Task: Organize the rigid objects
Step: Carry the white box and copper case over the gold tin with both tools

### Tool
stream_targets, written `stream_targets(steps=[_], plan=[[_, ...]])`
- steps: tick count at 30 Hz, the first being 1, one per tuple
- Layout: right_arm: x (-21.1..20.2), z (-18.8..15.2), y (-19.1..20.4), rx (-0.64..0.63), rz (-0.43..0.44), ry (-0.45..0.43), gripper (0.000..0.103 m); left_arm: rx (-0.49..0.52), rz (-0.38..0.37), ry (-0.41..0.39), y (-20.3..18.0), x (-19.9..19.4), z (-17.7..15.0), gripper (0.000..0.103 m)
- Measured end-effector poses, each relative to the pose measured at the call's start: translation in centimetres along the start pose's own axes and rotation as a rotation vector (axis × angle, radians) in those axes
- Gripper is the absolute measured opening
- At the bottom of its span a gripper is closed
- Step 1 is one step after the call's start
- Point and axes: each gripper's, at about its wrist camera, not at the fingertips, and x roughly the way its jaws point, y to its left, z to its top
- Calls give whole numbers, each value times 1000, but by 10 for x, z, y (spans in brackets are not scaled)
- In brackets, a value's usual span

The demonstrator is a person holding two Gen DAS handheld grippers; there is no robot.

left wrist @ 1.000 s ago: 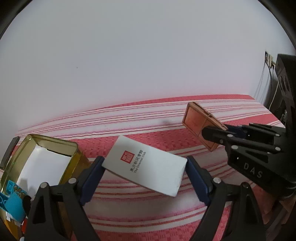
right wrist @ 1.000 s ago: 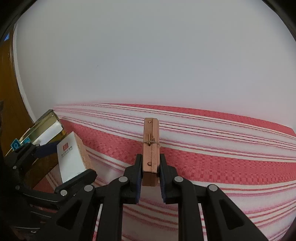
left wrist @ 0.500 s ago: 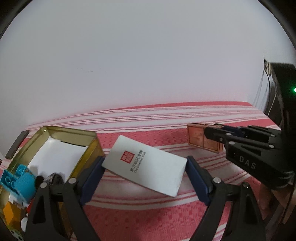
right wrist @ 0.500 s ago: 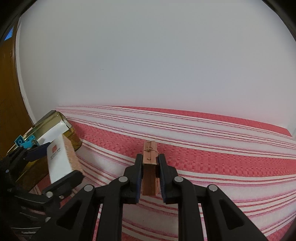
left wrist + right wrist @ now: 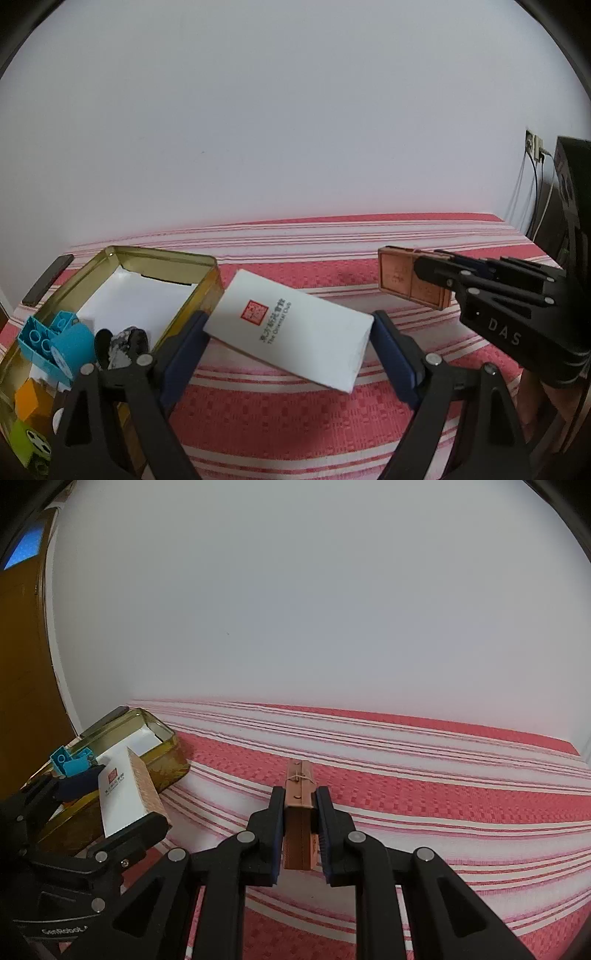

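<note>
**Gold tin part-filled, two boxes in the air**

Gold tin sits open at the left end of the red-and-white striped surface. Already inside: blue building blocks, an orange cube, a green piece with a wheel-like print, and a dark item I can't identify. White liner shows on the tin floor at the far end, so there is room left.

Your left tongs are spread wide and clamped on the white box with the red seal logo, gripping it by its short ends. The box is clear of the surface, tilted, just beside the tin's right wall, not over the opening yet.

Your right tongs are pinched nearly together on the copper-brown case, held on edge by its flat faces, a thin cord or clasp visible at its far end. It hangs above the surface, well right of the tin.

Status, as I read it:
- Small toys: stowed.
- White box: picked, not placed.
- Brown case: picked, not placed.

Nothing else loose on the visible surface apart from a dark flat strip behind the tin, purpose unclear. My guess is both boxes go in the tin; left one is closest, so it likely goes first. Fit beside the toys looks tight.
</note>
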Motion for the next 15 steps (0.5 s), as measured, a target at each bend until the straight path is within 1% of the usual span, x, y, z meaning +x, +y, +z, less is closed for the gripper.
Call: stream_targets(steps=[9,15], plan=[[-16,-4,6,-3,44,-45,18,-27,7,-20,8,-9,-6,88],[-27,-8,8,-11,57,-63,18,-35,9,-31,11,-15,-10,88]])
